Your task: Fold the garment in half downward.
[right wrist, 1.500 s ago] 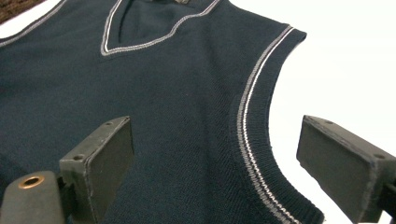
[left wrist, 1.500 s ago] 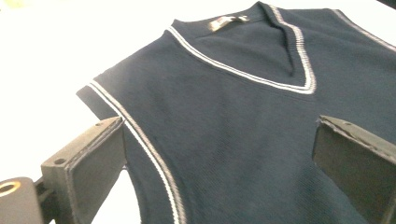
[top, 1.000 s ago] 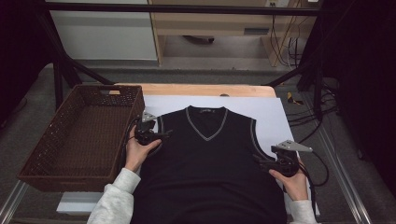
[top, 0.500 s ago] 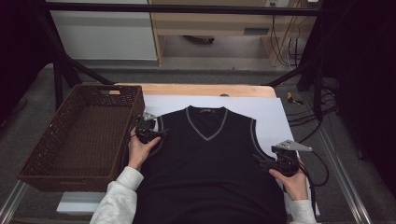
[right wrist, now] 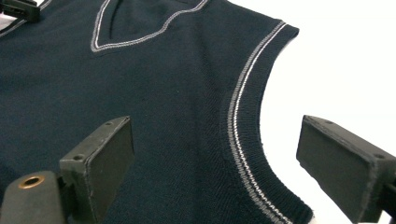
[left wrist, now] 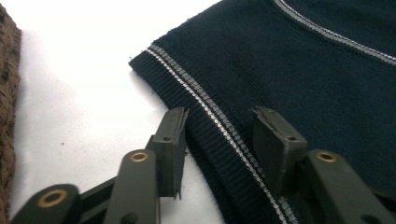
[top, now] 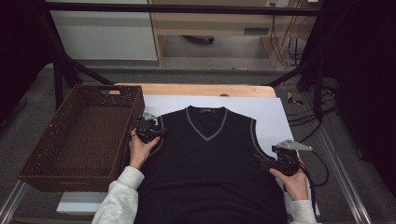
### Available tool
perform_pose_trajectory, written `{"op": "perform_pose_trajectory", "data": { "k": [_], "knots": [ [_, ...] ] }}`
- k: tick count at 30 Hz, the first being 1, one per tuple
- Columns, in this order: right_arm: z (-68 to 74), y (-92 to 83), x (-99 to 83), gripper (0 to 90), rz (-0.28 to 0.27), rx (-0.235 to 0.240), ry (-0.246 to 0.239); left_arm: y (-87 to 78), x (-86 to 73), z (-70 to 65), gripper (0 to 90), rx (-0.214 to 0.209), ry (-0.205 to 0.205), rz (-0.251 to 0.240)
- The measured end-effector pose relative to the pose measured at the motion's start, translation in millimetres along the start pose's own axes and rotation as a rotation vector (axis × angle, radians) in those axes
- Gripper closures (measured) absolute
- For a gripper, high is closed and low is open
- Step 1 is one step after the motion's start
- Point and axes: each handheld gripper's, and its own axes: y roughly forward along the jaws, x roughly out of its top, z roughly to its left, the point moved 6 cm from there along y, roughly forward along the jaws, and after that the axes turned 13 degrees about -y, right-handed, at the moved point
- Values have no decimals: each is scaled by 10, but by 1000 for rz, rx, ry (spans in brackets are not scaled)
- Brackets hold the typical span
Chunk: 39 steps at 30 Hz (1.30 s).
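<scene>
No lettering, number, brand or sign can be read anywhere in these views. The black vest (top: 208, 158) has a small tag inside its collar, but it is too small and dark to tell whether it bears print. The basket (top: 46, 154) and the white sheet (top: 271, 112) carry no markings.

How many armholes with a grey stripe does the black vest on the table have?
2. One armhole is at the left side of the black knitted vest, beside the brown wicker basket. The other armhole is at the right side, over the white sheet.
</scene>
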Motion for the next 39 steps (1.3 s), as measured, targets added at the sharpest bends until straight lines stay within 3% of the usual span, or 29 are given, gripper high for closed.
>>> {"op": "perform_pose_trajectory", "data": {
  "k": [5,8,15,24,32,39],
  "knots": [
    [-4,25,11,133,-3,-1,4,-6,-13,-39,705,-37,-15,15],
    [-19,57,21,144,0,-5,8,0,-17,-58,755,-44,8,17],
    [-95,177,154,169,-1,-21,7,5,-20,-52,765,-56,4,17],
    [-269,482,283,231,16,-57,10,8,-24,-53,765,-58,10,13],
    [-433,690,288,321,73,-98,23,11,-23,-50,765,-62,11,13],
    [-485,866,266,416,122,-109,15,11,-23,-46,765,-68,7,14]
  ]
}}
